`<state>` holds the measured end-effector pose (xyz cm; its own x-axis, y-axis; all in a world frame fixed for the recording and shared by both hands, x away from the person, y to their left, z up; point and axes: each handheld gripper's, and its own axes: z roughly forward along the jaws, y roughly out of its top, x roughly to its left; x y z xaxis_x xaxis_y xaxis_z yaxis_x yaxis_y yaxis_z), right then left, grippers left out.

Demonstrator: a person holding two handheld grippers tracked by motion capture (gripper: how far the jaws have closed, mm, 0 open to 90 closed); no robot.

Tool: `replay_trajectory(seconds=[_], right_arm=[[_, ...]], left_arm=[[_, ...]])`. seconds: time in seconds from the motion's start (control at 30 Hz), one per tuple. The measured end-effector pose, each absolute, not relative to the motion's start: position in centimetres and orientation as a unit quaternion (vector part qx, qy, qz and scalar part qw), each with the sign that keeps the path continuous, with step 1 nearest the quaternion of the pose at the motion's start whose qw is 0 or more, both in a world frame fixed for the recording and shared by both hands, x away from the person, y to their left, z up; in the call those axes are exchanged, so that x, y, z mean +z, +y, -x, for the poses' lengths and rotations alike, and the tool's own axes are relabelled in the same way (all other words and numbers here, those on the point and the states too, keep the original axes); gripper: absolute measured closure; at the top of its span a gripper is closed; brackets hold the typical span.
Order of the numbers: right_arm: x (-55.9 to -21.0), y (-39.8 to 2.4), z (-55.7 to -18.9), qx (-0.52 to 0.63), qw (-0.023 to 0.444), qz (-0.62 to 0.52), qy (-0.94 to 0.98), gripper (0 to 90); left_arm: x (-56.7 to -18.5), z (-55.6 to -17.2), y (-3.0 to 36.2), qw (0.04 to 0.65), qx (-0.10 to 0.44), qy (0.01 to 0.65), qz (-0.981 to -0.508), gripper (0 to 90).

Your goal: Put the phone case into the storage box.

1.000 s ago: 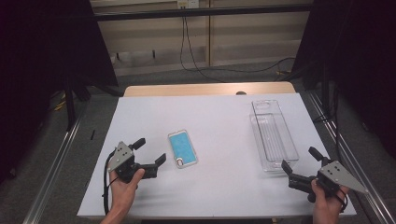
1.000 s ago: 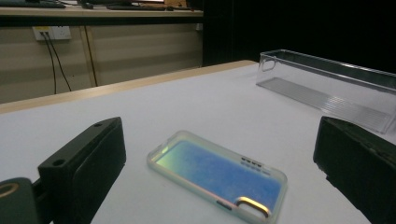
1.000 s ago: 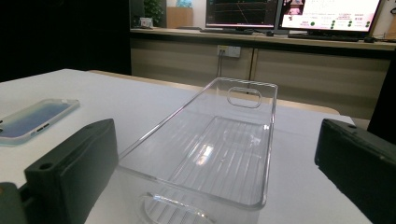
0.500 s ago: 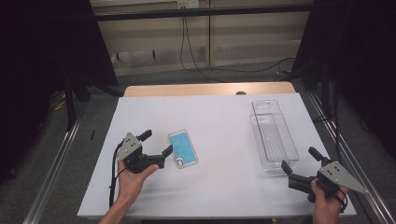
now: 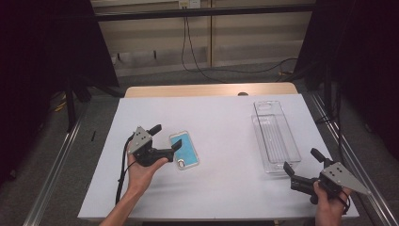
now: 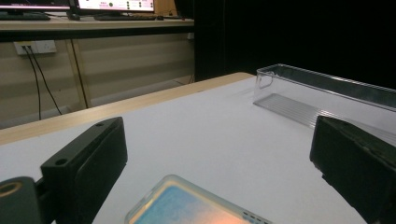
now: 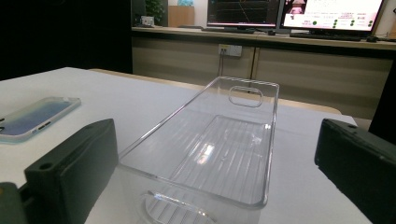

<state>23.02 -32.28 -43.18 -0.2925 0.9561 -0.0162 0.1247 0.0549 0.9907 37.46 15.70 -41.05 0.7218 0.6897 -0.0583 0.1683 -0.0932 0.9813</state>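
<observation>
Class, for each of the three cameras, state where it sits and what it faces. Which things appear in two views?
High view: above the table, looking down; both forearms, left gripper, right gripper.
Left gripper view: rides that gripper, open jaws facing the phone.
Right gripper view: open jaws facing the clear tray.
Shared: phone and tray show in both gripper views.

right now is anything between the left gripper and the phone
Nothing visible. The left gripper has its jaws open right at the phone, with only bare table around. The clear tray sits far off to the right.
</observation>
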Motion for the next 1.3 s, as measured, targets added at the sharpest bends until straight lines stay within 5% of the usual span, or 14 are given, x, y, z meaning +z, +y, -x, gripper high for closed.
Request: replay_trajectory(seconds=[1.07,1.3], right_arm=[[-43.2,-32.3,-23.0,0.525,0.395,-0.443,0.61,0.0],[-43.2,-32.2,-23.0,0.525,0.395,-0.443,0.61,0.0]], left_arm=[[-40.1,-41.7,12.8,0.612,0.225,0.303,-0.695,9.1],[-40.3,-41.8,12.9,0.6,0.226,0.303,-0.705,16.2]])
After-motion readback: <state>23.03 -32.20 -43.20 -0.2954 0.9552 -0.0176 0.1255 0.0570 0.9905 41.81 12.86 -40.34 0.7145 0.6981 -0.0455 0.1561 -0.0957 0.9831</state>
